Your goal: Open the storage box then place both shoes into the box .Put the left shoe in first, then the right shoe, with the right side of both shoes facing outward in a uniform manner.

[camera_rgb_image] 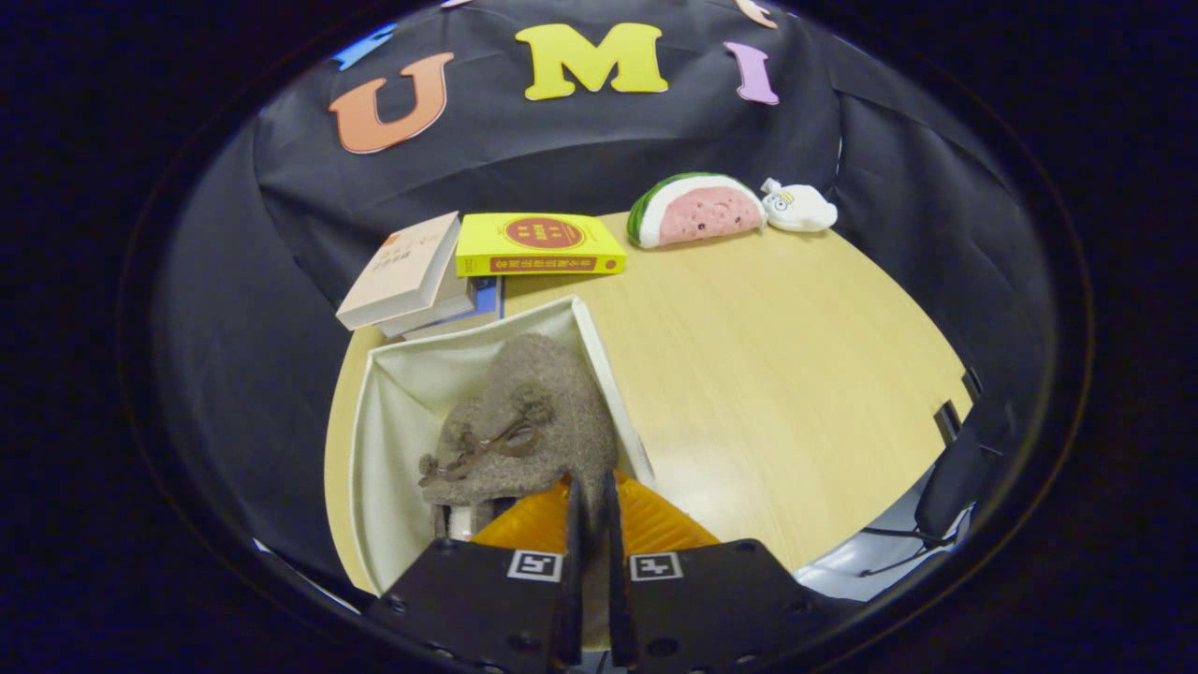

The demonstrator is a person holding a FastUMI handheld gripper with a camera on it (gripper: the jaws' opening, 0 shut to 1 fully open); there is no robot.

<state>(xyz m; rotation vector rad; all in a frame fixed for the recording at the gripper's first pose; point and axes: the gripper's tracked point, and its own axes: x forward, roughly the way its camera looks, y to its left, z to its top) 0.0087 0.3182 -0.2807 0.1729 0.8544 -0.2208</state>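
Note:
A grey-brown woolly shoe (529,426) with a brown lace bow hangs over the open white storage box (398,412), toe pointing into the box's far corner. My gripper (591,487) is shut on the shoe's heel edge, both fingers pressing it close together. The box stands on the left part of the wooden table (767,374), its white inner walls showing around the shoe. The shoe hides most of the box's floor, so what lies under it cannot be seen.
Beyond the box lies a stack of books (412,276) with a yellow book (538,245) beside it. A watermelon-slice plush (697,209) and a small white plush (798,207) sit at the table's far edge. The table's right edge has two notches (947,419).

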